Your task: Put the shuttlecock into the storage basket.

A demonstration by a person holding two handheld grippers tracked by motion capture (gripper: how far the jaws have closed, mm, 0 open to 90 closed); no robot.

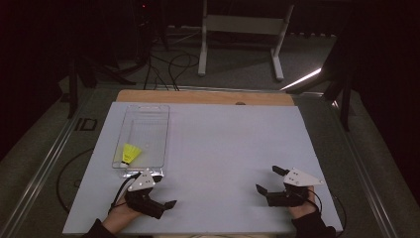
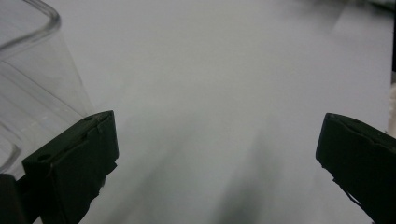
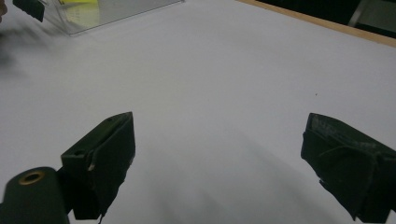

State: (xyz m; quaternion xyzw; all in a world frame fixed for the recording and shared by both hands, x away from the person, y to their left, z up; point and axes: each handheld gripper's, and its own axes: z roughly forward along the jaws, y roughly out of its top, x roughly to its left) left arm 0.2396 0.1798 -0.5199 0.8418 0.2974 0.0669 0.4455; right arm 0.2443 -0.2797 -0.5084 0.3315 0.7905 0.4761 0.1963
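White tabletop (image 1: 218,148) fills the scene, dark floor beyond. At ten o'clock lies a clear tray (image 1: 143,136) with a yellow shuttlecock (image 1: 130,154) at its near end. Left claw (image 1: 166,191) sits at seven o'clock, just beside the tray's near rim, jaws wide apart, holding nothing. Right claw (image 1: 268,179), at five o'clock, likewise gapes empty.

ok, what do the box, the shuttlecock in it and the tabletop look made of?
Box: clear hard plastic, probably acrylic; see-through walls with glossy rounded rim.
Shuttlecock: yellow skirt, likely nylon or plastic; too small to be sure.
Tabletop: matte white sheet, no glare, lying on a wood-look board showing at the far edge.
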